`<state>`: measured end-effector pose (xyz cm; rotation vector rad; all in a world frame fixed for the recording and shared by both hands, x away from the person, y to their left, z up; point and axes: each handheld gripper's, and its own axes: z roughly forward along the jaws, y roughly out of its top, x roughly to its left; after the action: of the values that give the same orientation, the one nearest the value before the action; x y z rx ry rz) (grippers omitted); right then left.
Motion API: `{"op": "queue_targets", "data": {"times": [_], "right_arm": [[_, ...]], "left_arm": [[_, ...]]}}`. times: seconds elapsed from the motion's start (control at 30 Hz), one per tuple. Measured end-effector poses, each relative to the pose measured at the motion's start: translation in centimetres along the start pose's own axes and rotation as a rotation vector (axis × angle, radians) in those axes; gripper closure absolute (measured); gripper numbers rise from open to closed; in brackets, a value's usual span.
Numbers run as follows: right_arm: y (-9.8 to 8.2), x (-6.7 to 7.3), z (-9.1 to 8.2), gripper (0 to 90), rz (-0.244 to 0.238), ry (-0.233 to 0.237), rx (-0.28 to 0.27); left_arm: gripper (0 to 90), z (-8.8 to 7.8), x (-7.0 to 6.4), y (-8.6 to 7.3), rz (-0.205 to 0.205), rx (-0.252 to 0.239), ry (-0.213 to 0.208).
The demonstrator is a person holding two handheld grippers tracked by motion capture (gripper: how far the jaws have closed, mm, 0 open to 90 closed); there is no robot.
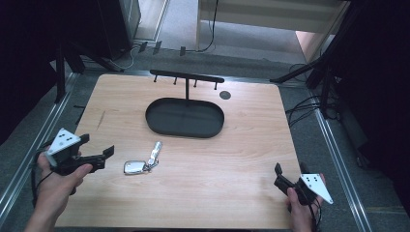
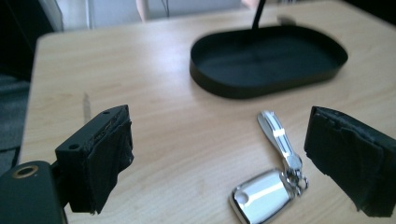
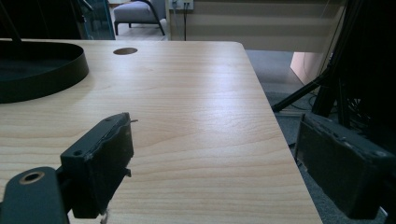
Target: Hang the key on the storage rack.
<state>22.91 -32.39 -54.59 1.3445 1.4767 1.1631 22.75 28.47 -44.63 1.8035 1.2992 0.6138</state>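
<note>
Keys [image 1: 143, 162], a silver fob with a slim metal tag on a ring, lie flat on the wooden table [image 1: 232, 159] left of its middle, with bare wood all round them and well in from every edge. Farther off, the black oval tray [image 1: 185, 117] sits near the far middle of the table, and a hook stand [image 1: 186, 76] rises from its far side; a small round hole [image 1: 225, 94] lies just right of the stand. The near half of the table to the right of the keys is open wood as far as the right edge. The left gripper [image 1: 96, 152] hangs over the near left part of the table in the person's left hand [image 1: 60, 181], its jaws spread wide with nothing between the pads. In the left gripper view the keys [image 2: 271, 182] lie low between the two jaws, closer to the right jaw and apart from both. The right gripper [image 1: 290, 171] sits at the near right corner, held in the right hand [image 1: 302, 212], jaws likewise wide and holding nothing; in the right gripper view one jaw stands over the wood and the other beyond the table's right edge. The keys are well apart from it, far to its left.
</note>
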Motion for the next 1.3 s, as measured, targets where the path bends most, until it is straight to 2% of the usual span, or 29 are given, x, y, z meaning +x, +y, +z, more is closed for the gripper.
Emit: {"op": "queue_targets", "data": {"times": [0.07, 0.33, 0.37, 0.4, 0.53, 0.57, 0.7, 0.77, 0.83, 0.9, 0.93, 0.97, 1.0, 1.07, 1.17, 1.23, 1.3], "right_arm": [[0.0, 0.0, 0.0, 11.1, 0.001, 0.001, -0.001], [0.0, -0.1, 0.0, 11.3, 0.002, 0.002, -0.001], [0.0, -0.1, 0.0, 11.3, 0.002, 0.002, -0.001], [0.0, -0.1, 0.0, 11.3, 0.002, 0.002, -0.001], [0.0, -0.1, 0.0, 11.3, 0.002, 0.001, -0.001], [0.0, -0.1, 0.0, 11.3, 0.003, 0.002, -0.001], [0.0, -0.1, 0.0, 11.4, 0.006, 0.001, 0.002], [0.0, -0.1, 0.1, 11.3, 0.008, 0.002, 0.003], [0.0, -0.1, 0.1, 11.4, 0.008, 0.002, 0.002], [0.0, -0.1, 0.1, 11.4, 0.008, 0.002, 0.002], [0.0, -0.1, 0.1, 11.4, 0.008, 0.003, 0.002], [0.0, -0.1, 0.1, 11.4, 0.008, 0.003, 0.002], [0.0, -0.1, 0.1, 11.4, 0.008, 0.003, 0.003], [0.0, -0.1, 0.1, 11.4, 0.008, 0.004, 0.003], [0.0, -0.1, 0.1, 11.4, 0.008, 0.004, 0.004], [0.0, -0.1, 0.1, 11.4, 0.009, 0.005, 0.004], [0.0, -0.2, 0.1, 11.5, 0.009, 0.004, 0.004]], "left_arm": [[10.9, 0.8, -0.3, 0.3, 0.008, 0.064, -0.019], [14.9, 3.1, -2.0, 1.0, 0.006, 0.216, -0.062], [15.6, 3.9, -2.5, 1.1, 0.009, 0.275, -0.052], [16.5, 3.9, -2.5, 1.1, 0.009, 0.275, -0.052], [20.5, 5.3, -3.1, 1.2, 0.012, 0.341, -0.027], [23.7, 5.9, -3.4, 1.3, 0.019, 0.369, -0.031], [28.7, 6.7, -3.9, 1.5, 0.012, 0.397, -0.055], [34.2, 7.1, -4.0, 1.8, -0.011, 0.43, -0.09], [44.7, 7.6, -3.9, 2.0, -0.06, 0.468, -0.138], [50.9, 8.1, -4.0, 2.2, -0.077, 0.5, -0.178], [54.4, 8.6, -4.0, 2.4, -0.086, 0.531, -0.197], [56.4, 8.6, -4.0, 2.4, -0.086, 0.531, -0.197], [56.4, 9.0, -4.1, 2.6, -0.097, 0.561, -0.214], [57.6, 9.4, -4.3, 2.8, -0.112, 0.602, -0.221], [60.8, 10.2, -4.8, 3.0, -0.113, 0.653, -0.194], [62.9, 10.7, -5.1, 3.0, -0.111, 0.676, -0.184], [64.3, 11.1, -5.4, 3.1, -0.111, 0.678, -0.185]]}}
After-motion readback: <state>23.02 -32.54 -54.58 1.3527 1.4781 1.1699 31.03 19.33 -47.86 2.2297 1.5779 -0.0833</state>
